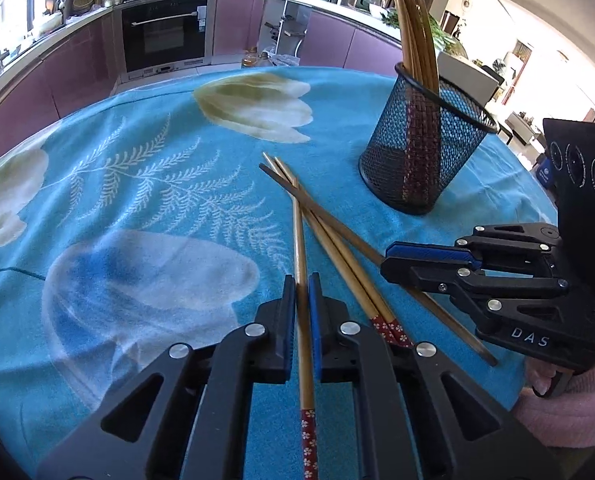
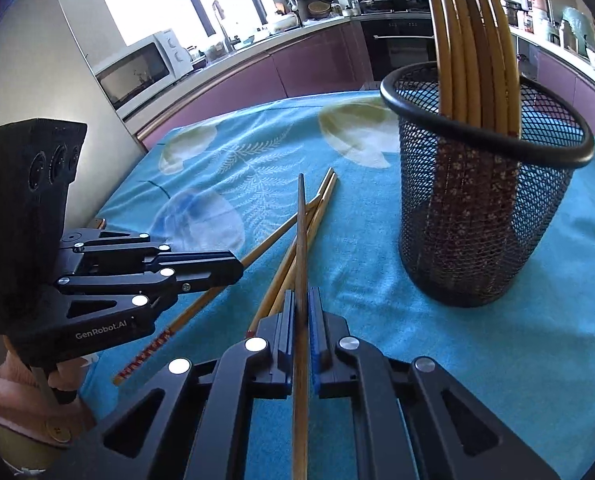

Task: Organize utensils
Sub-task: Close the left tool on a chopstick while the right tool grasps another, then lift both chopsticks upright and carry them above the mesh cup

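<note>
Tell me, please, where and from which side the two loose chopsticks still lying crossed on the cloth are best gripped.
The loose pair lies flat beside the chopstick in the left gripper. I would probably grip one at its bare bamboo mid-shaft, coming from above with fingers straddling its length: the tips cross others, and the patterned ends sit under the grippers.

A bright blue tablecloth printed with pale tulips and white fern fronds (image 1: pixel 145 184) covers the table. Behind it runs a curved kitchen counter with mauve cabinet fronts (image 1: pixel 77 60) and a black built-in oven with a steel handle (image 1: pixel 163 34). A white microwave oven (image 2: pixel 141 68) sits by the window, near a chrome tap (image 2: pixel 222 26).
</note>
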Motion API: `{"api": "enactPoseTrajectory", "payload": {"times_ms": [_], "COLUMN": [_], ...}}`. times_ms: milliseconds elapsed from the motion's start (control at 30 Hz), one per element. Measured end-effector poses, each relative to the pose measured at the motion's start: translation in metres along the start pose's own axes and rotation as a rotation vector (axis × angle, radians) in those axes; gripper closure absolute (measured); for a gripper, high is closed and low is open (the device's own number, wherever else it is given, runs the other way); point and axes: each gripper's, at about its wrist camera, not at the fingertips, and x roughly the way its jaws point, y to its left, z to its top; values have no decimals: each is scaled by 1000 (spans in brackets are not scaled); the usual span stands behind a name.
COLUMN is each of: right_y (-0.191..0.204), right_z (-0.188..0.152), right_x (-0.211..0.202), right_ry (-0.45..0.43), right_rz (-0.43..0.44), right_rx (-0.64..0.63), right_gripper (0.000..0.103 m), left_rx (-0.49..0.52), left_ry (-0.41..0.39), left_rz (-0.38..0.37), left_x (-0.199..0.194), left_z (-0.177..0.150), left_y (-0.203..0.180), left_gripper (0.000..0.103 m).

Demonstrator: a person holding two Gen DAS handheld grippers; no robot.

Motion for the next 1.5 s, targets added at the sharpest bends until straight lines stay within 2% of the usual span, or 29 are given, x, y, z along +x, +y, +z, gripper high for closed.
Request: {"api": "enactPoseTrajectory", "payload": {"times_ms": [267,533,1133,1500], "right_y": [1,3,-5,-14], "right_z": [2,5,19,24], "right_x": [9,2,-74,-102], "right_ry": [21,-4,-220,-302], "right_rz": [-14,-17,-33,-27], "right_rx": [-10,-26,-25,-14], "right_gripper": [94,97,97,97], "left_rx": [20,18,37,45], "left_ry": [31,29,-146,-236], "left_rz": [-21,-18,-158,-214], "left_x": [6,5,-67,-106], "left_z": [2,6,35,48], "left_y": [-1,-3,-8,-6], "left_gripper": [92,95,95,95]}}
